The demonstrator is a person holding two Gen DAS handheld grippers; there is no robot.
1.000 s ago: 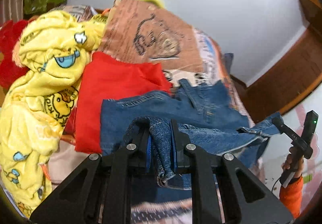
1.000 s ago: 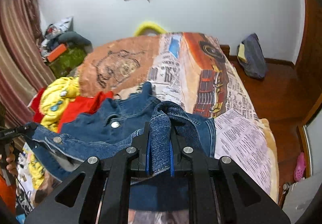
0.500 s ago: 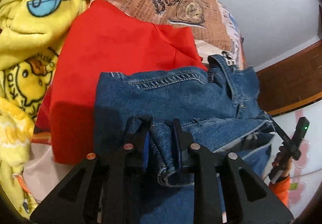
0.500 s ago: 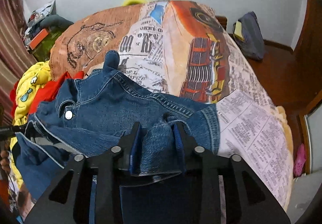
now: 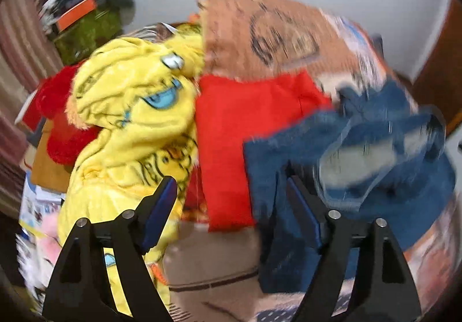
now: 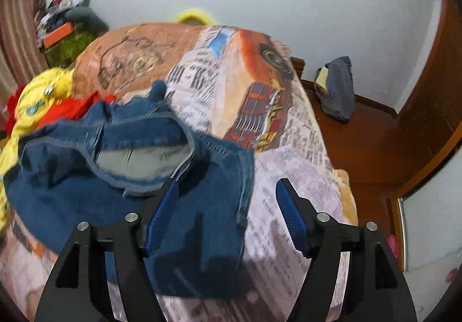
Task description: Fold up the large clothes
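Now both jaws spread wide: left gripper point(image 5: 231, 186), right gripper point(image 6: 226, 187) empty; denim jacket point(image 6: 121, 177) lying on bed point(image 6: 288, 177).

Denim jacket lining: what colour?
Pale grey inside the blue denim jacket; clearest in the right wrist view, though blurred.

both the left gripper point(image 5: 231, 190) and right gripper point(image 6: 226, 194) have black angular fingers, blue ribbed pads and silver screws.

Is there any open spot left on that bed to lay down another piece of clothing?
Yes: the printed bedspread lies bare to the right of the denim jacket, out to the bed's edge, and beyond the jacket toward the wall. The left is crowded: red garment, then yellow fleece, packed together.
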